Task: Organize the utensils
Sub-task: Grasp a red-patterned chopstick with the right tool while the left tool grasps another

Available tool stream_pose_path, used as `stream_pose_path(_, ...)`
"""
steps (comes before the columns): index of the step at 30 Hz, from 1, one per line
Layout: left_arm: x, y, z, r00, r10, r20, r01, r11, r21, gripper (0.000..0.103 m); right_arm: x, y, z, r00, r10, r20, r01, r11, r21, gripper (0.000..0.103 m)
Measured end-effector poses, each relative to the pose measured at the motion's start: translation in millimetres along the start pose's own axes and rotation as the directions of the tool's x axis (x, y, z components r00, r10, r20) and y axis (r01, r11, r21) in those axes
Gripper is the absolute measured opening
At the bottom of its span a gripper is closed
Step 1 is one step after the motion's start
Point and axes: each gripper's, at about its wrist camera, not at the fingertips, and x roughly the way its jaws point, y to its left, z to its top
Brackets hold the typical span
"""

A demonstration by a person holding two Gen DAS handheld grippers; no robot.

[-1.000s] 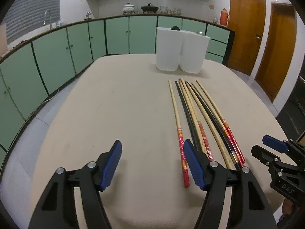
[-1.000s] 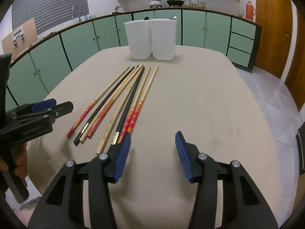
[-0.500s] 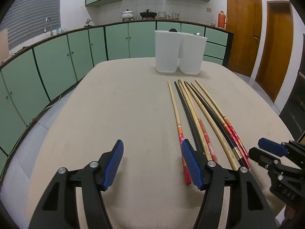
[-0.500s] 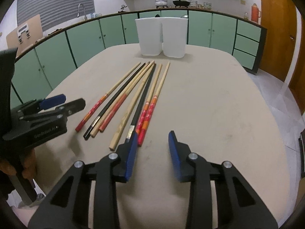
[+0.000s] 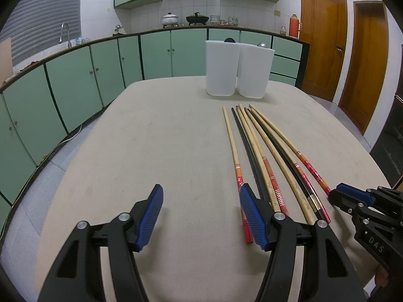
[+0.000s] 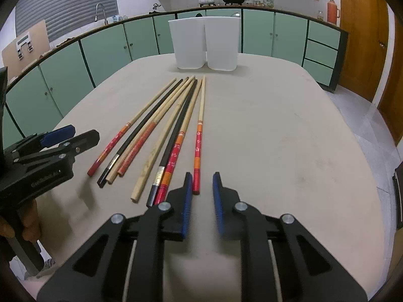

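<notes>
Now you have the beige worktop (image 6: 289,130) under both tools, and everything can be placed from the pair of white bins (image 6: 205,44) standing side by side at its far end. Just short of those bins, the bundle of chopsticks (image 6: 166,130) lies flat in a loose fan, thin tips toward the bins and painted red or black butts toward you; none has gone in yet, though a couple of rounded utensil tops show above the bin rims. Your left hand-held gripper (image 5: 201,216) hangs spread wide on the near side of the bundle, pinching nothing, its right pad beside the leftmost stick's butt. Your right hand-held gripper (image 6: 202,201) is narrowed to a small gap but holds nothing, lined up with the butt of the red-and-orange chopstick (image 6: 199,146) lying slightly apart at the right edge of the fan. The step looks like the first pick: ease forward, straddle that butt, squeeze, then carry it to a bin.
</notes>
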Motion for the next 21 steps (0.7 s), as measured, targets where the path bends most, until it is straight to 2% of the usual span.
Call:
stream_pose_path(3, -0.4, -1.1, -0.6, 1.000, -0.005, -0.003, 0.005, 1.000, -0.004, 0.062, 2.2, 2.9, -0.1, 1.000, 0.010, -0.004, -0.010, 1.000, -0.001, 0.005)
stream_pose_path(9, -2.5, -4.2, -7.8, 1.000, -0.019, -0.023, 0.020, 1.000, 0.008, 0.062, 2.7, -1.3, 2.8, 1.000, 0.006, -0.004, -0.006, 0.999, 0.032, 0.005)
stream_pose_path(16, -3.0, -8.0, -17.3, 0.998, -0.032, -0.046, 0.033, 0.999, 0.005, 0.062, -0.3, -22.8, 4.5, 0.998, -0.068, 0.009, 0.067, 0.994, 0.089, 0.005)
stream_pose_path(21, -2.7, -13.7, -24.1, 0.999, -0.018, -0.039, 0.019, 1.000, 0.011, 0.059, -0.2, -26.5, 2.7, 0.997, -0.083, 0.007, 0.082, 0.992, 0.095, 0.005)
